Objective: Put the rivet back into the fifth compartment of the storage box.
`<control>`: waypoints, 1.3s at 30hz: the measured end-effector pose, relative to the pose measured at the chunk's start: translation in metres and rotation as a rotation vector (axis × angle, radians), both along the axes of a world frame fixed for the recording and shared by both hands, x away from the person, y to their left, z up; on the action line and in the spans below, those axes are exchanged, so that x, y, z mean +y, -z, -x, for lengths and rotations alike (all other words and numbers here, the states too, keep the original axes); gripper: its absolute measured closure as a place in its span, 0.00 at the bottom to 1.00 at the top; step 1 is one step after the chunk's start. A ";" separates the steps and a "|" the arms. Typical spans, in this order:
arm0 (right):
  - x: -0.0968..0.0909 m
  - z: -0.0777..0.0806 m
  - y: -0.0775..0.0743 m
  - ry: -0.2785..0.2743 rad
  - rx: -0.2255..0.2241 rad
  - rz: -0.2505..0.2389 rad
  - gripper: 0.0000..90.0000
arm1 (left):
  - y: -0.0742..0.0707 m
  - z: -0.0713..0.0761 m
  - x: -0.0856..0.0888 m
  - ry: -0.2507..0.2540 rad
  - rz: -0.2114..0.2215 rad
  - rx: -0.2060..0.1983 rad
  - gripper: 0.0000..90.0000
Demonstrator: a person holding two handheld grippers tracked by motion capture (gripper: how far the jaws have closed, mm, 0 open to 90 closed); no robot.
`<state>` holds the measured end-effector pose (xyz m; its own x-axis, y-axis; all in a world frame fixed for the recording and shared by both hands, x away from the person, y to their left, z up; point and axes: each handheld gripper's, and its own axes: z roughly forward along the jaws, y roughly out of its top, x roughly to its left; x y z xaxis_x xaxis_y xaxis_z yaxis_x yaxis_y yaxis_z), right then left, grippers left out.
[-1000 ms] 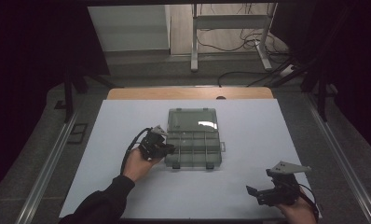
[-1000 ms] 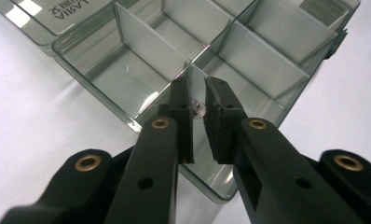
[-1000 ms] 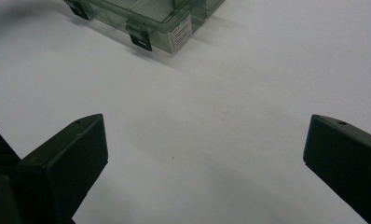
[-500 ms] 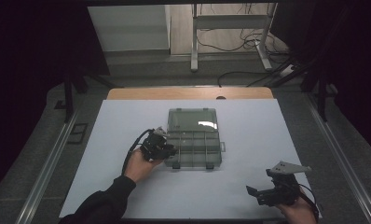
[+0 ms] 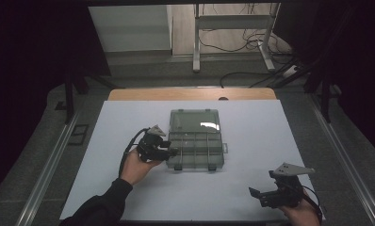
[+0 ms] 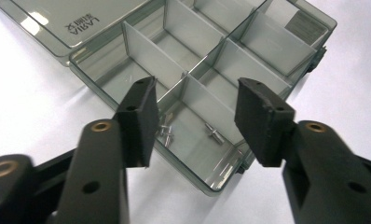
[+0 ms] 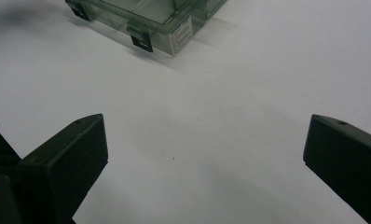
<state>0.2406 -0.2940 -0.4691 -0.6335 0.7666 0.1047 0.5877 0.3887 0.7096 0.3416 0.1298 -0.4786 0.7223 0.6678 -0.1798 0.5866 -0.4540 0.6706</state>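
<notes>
- The small metal screws (image 6: 166, 132) lie in the near corner compartment of the open clear organiser box (image 5: 195, 143) mid-worktop (image 5: 251, 122).
- Left gripper (image 6: 193, 122): fingers have just been opening, half-spread above them, holding nothing.
- Right gripper (image 5: 261, 195): wide apart, empty.
- Screws look light, hard and slippery; pinch one across its shank.

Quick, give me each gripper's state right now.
Left gripper: open, jaws just been opening, nothing between them, over the organizer box compartment with small metal screws.
Right gripper: open wide, empty, above the white table.
</notes>
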 end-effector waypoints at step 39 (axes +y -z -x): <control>0.000 0.000 0.000 0.001 -0.001 0.001 0.00 | -0.021 0.073 0.050 0.023 0.062 -0.063 0.08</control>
<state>0.2404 -0.2940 -0.4689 -0.6329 0.7673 0.1032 0.5871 0.3887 0.7101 0.2690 0.1797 -0.4576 0.7487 0.6395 -0.1745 0.5324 -0.4232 0.7331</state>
